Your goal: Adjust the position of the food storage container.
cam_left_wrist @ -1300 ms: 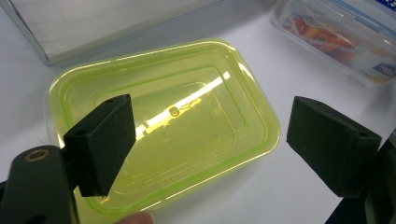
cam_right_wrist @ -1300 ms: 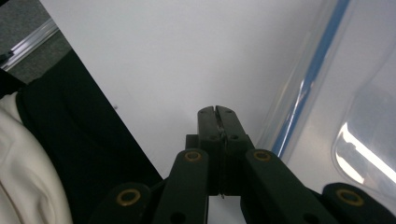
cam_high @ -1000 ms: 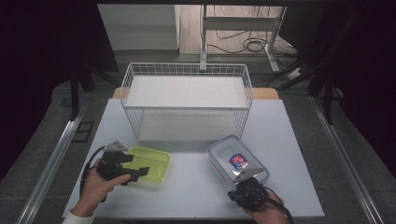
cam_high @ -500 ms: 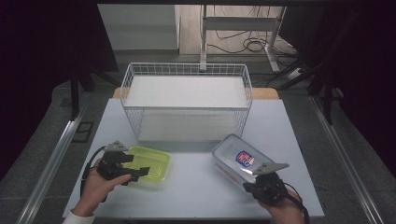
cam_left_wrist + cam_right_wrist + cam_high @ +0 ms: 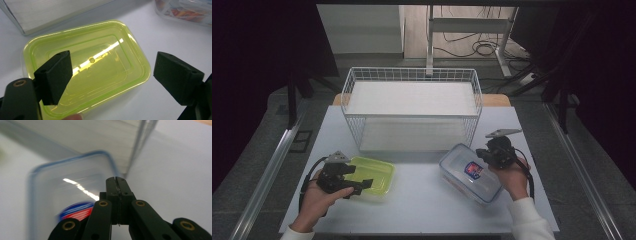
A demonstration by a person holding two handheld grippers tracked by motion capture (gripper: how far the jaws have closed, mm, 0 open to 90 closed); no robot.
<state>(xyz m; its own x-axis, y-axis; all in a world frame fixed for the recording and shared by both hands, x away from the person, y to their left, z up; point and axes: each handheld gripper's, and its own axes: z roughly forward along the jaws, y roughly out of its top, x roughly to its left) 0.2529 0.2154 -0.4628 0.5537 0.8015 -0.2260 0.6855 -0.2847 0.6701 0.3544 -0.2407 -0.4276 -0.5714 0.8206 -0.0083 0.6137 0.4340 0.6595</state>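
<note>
A yellow-green plastic container (image 5: pixel 371 177) (image 5: pixel 85 67) lies flat on the white table at the front left. My left gripper (image 5: pixel 356 186) (image 5: pixel 117 75) hovers over its near edge, open, one pad on each side of the container. A clear lidded box with a blue rim and a red-blue label (image 5: pixel 471 171) (image 5: pixel 72 195) sits at the front right. My right gripper (image 5: pixel 488 154) (image 5: pixel 117 181) is shut with nothing between its pads, above the box's far right corner.
A white wire basket (image 5: pixel 412 107) with a white bottom stands at the middle back of the table (image 5: pixel 422 200). Its corner post (image 5: pixel 140 147) rises just beyond the right gripper. Metal rails run along both table sides.
The right hand has swung from the table's front edge to the right and farther back, rising beside the clear box. The clear box has turned a little. The left hand has stayed put.
</note>
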